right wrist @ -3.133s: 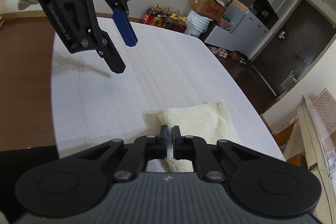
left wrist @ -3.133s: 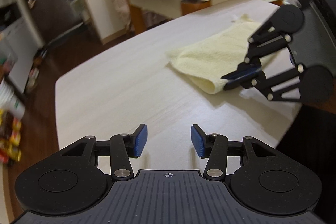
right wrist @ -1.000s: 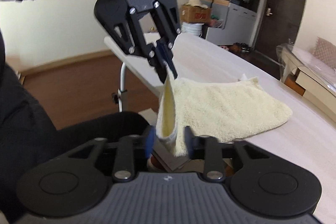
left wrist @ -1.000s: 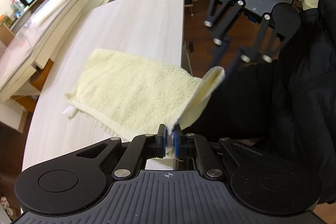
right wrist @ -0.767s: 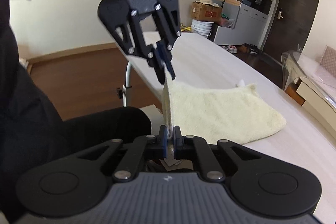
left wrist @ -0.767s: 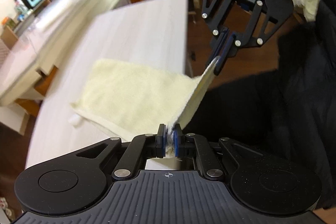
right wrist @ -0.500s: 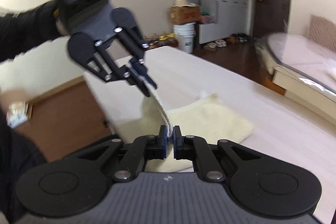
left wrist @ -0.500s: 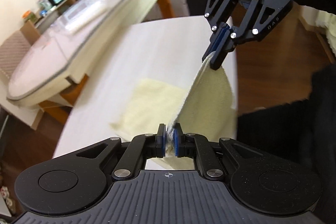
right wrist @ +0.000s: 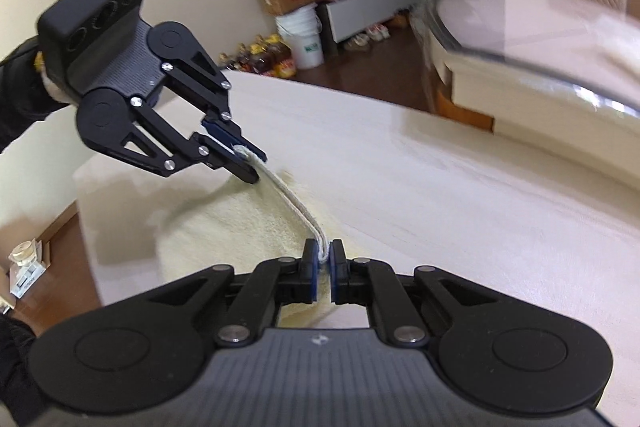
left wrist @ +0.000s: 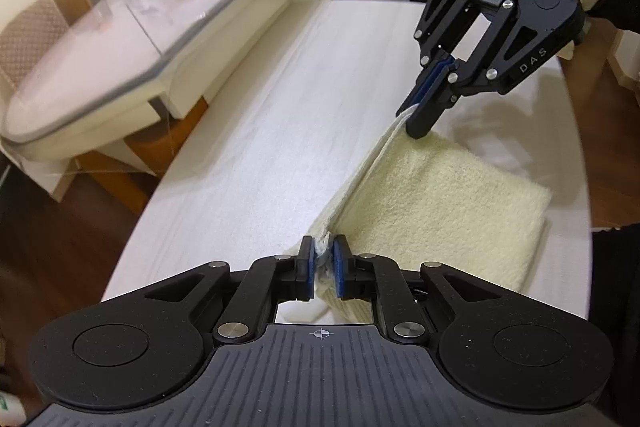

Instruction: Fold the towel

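Left wrist view: your left gripper [left wrist: 323, 264] and right gripper [left wrist: 427, 105], at one o'clock, each clamp one corner of the pale-yellow towel [left wrist: 440, 203] over the white table [left wrist: 280, 115].

1. The pale yellow terry towel [left wrist: 440, 195]: its near corner is hidden under the black left gripper [left wrist: 322, 267].
2. The towel's underside fold cannot be seen.
3. The glass-topped oval side table [right wrist: 560, 39] is motion-blurred and cut off by the frame edge.
4. The bottles [right wrist: 264, 61] on the floor: labels too small, possibly drinks.
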{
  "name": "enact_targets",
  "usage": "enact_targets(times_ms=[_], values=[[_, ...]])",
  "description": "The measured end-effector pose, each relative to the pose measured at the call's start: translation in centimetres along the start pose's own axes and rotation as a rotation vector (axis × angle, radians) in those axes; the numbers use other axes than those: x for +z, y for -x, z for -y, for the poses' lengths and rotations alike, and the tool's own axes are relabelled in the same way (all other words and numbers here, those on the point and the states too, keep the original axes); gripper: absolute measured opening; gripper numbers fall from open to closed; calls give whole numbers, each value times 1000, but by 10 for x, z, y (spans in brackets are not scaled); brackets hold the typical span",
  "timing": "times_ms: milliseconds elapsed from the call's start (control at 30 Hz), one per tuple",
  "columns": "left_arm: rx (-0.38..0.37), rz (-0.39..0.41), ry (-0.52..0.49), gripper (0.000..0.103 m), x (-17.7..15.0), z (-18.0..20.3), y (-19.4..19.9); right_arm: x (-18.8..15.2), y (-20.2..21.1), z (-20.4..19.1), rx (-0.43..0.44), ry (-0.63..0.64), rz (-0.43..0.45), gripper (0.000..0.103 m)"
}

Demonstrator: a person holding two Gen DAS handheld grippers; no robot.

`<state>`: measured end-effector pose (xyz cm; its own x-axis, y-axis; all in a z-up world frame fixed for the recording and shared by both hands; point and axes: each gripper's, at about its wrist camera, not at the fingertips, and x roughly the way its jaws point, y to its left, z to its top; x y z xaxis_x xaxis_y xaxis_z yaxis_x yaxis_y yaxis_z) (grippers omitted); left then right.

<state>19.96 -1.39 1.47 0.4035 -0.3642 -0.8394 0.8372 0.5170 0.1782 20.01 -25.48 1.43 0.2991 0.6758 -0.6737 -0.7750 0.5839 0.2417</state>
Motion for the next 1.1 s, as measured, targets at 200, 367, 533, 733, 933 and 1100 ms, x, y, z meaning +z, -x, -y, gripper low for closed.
enact_targets(times_ms=[200,367,533,733,933,1100], values=[[16,-2,21,27,-8,-2,-10,-8,-5,7,-69,-5,18,19],[44,26,84,41,-15,-9,-1,-9,3,13,-112,-17,65,24],[70,58,121,42,-19,-11,3,-10,1,6,-136,-2,112,24],[118,55,112,45,-19,-7,-11,-14,-9,-5,-158,46,91,23],[131,54,100,46,-17,-7,-15,-18,-11,-15,-199,96,69,23],[126,44,120,48,-16,-11,-18,-18,-14,-18,-219,118,65,25]])
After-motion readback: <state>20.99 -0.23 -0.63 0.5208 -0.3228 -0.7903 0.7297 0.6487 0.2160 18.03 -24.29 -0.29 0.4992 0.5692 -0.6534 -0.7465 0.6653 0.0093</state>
